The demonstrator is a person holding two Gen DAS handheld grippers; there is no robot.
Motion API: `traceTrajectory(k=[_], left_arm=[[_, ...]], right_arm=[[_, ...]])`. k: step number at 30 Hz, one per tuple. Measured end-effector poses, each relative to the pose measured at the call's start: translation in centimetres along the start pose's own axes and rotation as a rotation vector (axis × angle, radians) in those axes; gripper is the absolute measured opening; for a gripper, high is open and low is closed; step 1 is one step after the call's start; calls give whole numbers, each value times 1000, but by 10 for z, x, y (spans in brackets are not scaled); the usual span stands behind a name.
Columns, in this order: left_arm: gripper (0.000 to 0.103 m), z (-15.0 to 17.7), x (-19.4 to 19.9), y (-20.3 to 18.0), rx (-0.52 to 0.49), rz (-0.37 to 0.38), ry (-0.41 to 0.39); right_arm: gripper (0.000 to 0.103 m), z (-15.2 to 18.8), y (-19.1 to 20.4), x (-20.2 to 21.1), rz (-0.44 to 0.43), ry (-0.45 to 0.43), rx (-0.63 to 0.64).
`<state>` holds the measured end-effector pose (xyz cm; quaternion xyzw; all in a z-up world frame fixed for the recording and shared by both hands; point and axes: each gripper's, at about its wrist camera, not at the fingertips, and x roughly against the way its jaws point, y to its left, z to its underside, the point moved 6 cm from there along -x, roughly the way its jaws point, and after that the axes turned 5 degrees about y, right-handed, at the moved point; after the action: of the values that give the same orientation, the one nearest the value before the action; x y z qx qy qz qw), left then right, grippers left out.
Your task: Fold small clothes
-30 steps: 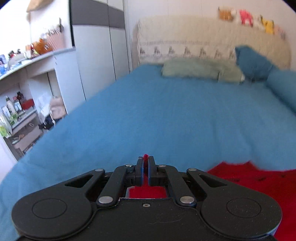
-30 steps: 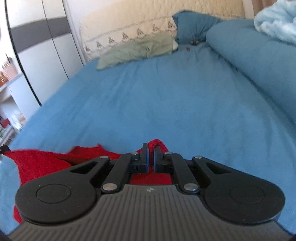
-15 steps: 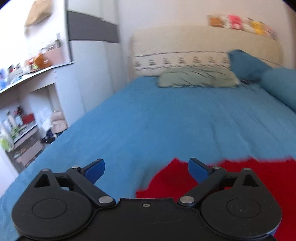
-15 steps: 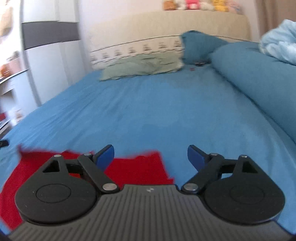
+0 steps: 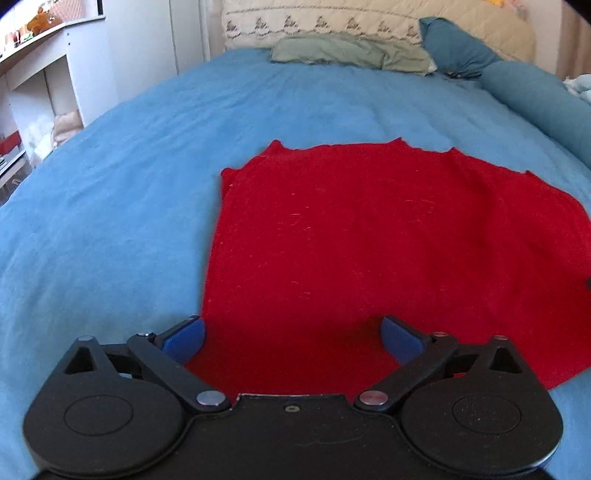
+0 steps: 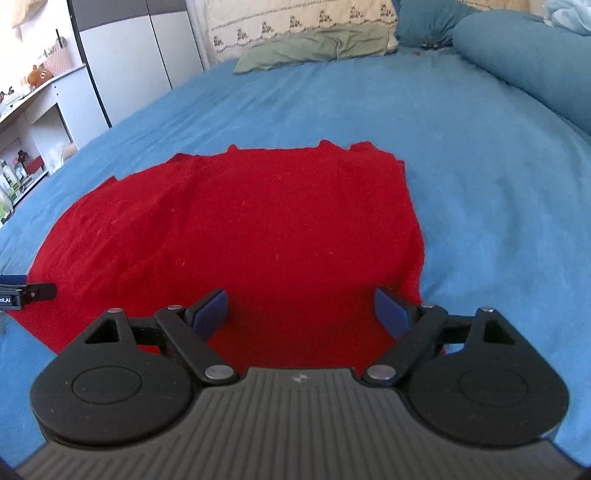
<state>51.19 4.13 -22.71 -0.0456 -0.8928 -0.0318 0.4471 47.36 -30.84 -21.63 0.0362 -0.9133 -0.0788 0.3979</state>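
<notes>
A red garment lies spread flat on the blue bed sheet, and everything else here is placed from it. The left gripper hangs over the garment's near left corner with its jaws wide, having just been opening; nothing is pinched between them, only the cloth lying below. The right gripper hangs over the near right corner, its jaws just as wide and gripping nothing, its right finger above the garment's right edge. In the right wrist view the tip of the left gripper pokes in at the garment's left edge. Beyond the garment's far edge, well apart from it, a pale green pillow rests at the head of the bed against a cream headboard cover. To the far right of the garment lie a dark blue pillow and a long blue bolster. Left of the garment, past the bed's side, stand white shelves
</notes>
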Motion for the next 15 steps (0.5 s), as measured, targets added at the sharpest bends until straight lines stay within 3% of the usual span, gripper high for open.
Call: traceTrajectory(k=[3, 7, 10, 15], left_arm=[[102, -7, 10, 4, 24, -37, -4], [103, -19, 60, -6, -37, -57, -137], [103, -20, 93, -23, -84, -8, -194], [103, -3, 104, -60, -111, 124, -120]], right_arm=[[102, -8, 2, 8, -20, -18, 0], [102, -26, 0, 58, -14, -90, 12], [102, -27, -5, 104, 13, -103, 6], [102, 9, -16, 139, 39, -51, -92]])
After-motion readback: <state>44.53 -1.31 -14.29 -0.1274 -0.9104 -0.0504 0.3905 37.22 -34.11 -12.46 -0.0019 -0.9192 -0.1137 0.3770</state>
